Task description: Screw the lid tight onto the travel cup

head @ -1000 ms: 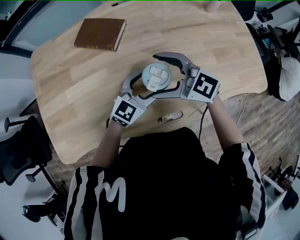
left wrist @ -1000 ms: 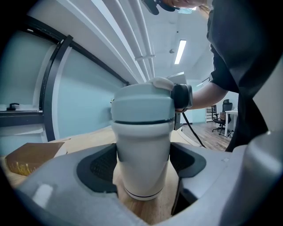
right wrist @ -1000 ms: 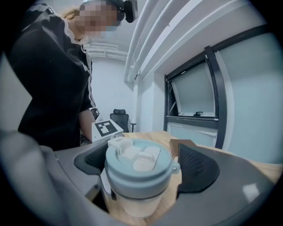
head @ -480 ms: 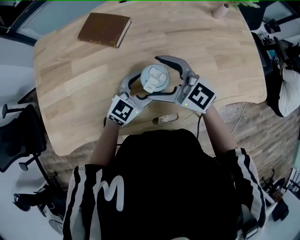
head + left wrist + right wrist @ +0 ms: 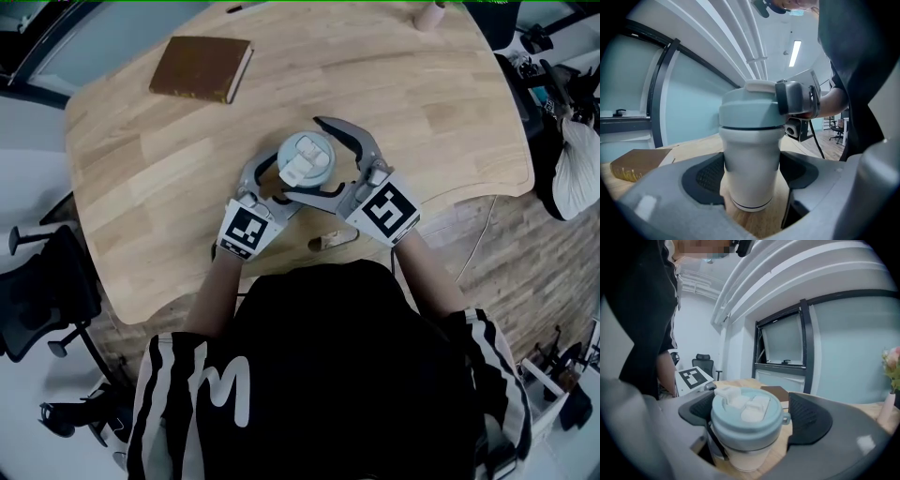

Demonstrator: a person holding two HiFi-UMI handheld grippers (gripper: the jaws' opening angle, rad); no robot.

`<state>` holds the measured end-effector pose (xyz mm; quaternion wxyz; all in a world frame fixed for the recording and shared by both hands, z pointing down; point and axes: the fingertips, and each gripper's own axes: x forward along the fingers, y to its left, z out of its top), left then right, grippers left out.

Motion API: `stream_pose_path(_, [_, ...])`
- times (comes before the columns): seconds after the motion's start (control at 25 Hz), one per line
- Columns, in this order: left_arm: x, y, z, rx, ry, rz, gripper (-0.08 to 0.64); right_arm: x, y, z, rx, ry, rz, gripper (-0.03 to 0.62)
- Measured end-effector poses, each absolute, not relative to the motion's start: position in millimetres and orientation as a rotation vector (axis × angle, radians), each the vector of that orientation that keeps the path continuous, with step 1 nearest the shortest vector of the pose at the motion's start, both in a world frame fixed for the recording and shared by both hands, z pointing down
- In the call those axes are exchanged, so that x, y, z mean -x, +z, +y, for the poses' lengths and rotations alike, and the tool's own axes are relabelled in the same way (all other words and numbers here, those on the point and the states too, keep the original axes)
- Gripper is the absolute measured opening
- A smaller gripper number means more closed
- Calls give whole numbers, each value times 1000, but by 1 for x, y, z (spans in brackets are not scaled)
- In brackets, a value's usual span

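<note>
The travel cup (image 5: 751,164), white with a pale blue lid (image 5: 302,155), stands upright in the middle of the wooden table (image 5: 141,187). My left gripper (image 5: 279,180) comes from the near left, and its pads (image 5: 705,176) press the cup's body low down on both sides. My right gripper (image 5: 314,159) reaches in from the near right at lid height. In the right gripper view the lid (image 5: 746,417) fills the space between the two dark pads (image 5: 808,420) and touches them. The lid sits level on the cup.
A brown book (image 5: 201,67) lies at the table's far left. A small pale object (image 5: 333,239) rests near the front edge by my right gripper. A vase (image 5: 429,13) stands at the far edge. A black office chair (image 5: 37,300) is left of the table.
My right gripper has swung round the lid toward the person, its marker cube moving down and left. The left gripper and the cup have stayed in place.
</note>
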<state>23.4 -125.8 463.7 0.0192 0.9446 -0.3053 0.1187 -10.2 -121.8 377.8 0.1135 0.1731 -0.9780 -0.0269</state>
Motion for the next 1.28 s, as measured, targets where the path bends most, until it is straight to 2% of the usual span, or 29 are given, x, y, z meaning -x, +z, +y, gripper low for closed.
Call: stream_pose_path(1.28, [-22, 464, -126, -2934, 330, -947, 376, -1, 383, -139, -1438, 39, -2542, 488])
